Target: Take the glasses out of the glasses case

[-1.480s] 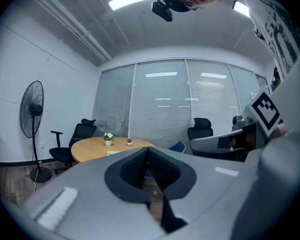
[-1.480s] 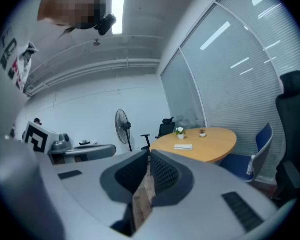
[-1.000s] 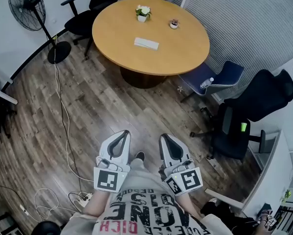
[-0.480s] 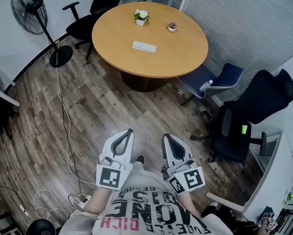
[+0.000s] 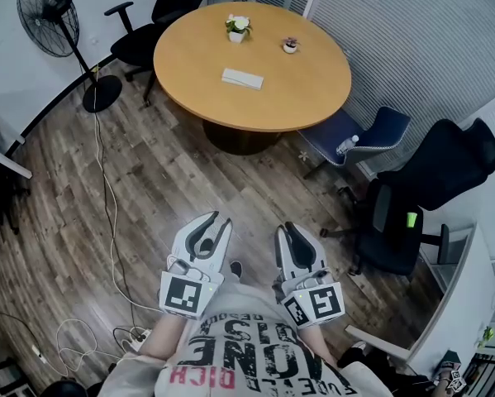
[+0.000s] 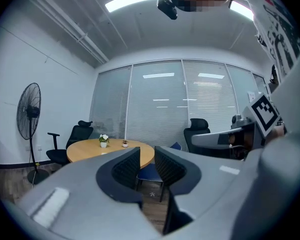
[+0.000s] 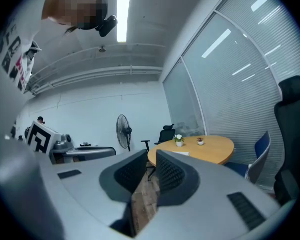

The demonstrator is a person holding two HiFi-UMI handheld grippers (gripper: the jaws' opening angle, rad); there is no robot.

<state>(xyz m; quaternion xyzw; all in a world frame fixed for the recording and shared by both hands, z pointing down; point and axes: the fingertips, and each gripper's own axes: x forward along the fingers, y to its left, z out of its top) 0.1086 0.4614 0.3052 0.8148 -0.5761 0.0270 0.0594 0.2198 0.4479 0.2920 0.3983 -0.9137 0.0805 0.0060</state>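
Head view: round wooden table (image 5: pixel 301 89), flat white glasses case (image 5: pixel 242 78) atop.

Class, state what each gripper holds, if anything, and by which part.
Nothing is held. The left gripper has jaws that have just been opening with nothing between them; the right gripper has its jaws shut, empty.

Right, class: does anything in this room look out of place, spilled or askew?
Nothing is spilled or damaged. Two things stand out: a loose cable snakes across the floor to a power strip, and a bottle lies on the blue chair rather than on the table.
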